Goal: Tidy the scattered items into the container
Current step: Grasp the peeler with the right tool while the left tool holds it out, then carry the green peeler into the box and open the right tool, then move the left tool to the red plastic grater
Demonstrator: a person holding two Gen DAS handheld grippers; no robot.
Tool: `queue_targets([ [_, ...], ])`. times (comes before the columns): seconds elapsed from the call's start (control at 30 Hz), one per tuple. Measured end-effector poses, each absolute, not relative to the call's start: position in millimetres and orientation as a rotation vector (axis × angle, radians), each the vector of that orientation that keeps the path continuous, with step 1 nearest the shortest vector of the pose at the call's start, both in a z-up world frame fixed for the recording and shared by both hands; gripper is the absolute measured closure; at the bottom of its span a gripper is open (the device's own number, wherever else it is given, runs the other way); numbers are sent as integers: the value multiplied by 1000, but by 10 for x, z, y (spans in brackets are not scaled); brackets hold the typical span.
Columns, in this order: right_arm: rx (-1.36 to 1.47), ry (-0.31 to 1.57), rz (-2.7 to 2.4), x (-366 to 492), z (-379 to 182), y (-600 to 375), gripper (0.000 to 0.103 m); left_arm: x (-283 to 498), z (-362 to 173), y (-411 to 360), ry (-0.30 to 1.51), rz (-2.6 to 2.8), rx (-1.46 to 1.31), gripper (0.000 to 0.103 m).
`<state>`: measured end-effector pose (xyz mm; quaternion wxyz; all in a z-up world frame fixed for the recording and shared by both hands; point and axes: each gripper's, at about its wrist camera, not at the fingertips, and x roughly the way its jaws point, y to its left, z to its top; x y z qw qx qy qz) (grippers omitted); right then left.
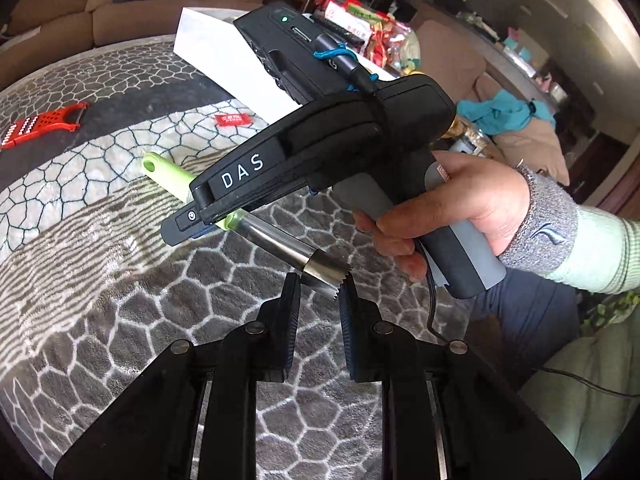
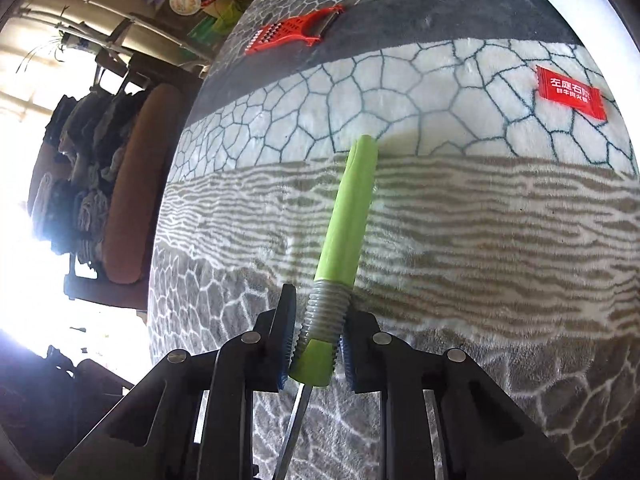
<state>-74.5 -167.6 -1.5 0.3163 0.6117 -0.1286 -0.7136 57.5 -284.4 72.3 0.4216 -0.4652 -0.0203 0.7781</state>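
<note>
A corer with a green handle [image 1: 166, 172] and a serrated steel tube [image 1: 280, 246] is held off the patterned blanket at both ends. My left gripper [image 1: 318, 284] is shut on the serrated steel tip. My right gripper [image 1: 200, 216], held by a hand [image 1: 460, 216], is shut on the handle. In the right wrist view the right gripper [image 2: 320, 308] clamps the grey ribbed collar of the corer [image 2: 348, 216]. A red grater [image 1: 44, 122] [image 2: 294, 32] and a red packet [image 1: 232, 120] [image 2: 568, 94] lie on the blanket. The white box [image 1: 212, 52] stands behind.
A grey and cream patterned blanket [image 1: 120, 240] covers the surface. Snack packets [image 1: 368, 28] are heaped behind the white box, with a brown sofa [image 1: 120, 12] beyond. The surface drops off at its left edge [image 2: 160, 240] in the right wrist view, near a chair piled with clothes [image 2: 88, 184].
</note>
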Motion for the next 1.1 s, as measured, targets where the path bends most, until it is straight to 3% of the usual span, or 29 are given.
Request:
queue_targets([
  [0.4, 1258, -425, -2089, -1344, 1658, -536, 83, -444, 1641, -1696, -23, 1975, -990, 84],
  [0.63, 1196, -505, -2212, -1498, 1919, 503, 78, -932, 1765, -1113, -88, 1952, -993, 88],
  [0.7, 1161, -466, -2236, -1298, 1924, 686, 68, -868, 1756, -1129, -124, 1956, -981, 88],
  [0.77, 1123, -423, -2278, -1058, 1863, 864, 37, -835, 1713, -1133, -136, 1979, -1007, 88],
  [0.8, 1132, -408, -2307, -955, 1788, 955, 30, -827, 1685, -1126, -137, 1994, -1029, 88],
  [0.93, 1166, -454, -2382, -653, 1535, 1404, 28, -825, 1585, -1036, -117, 2023, -1110, 88],
  [1.1, 1209, -531, -2492, -433, 1441, 2152, 28, -703, 1540, -745, -82, 2031, -1150, 65],
])
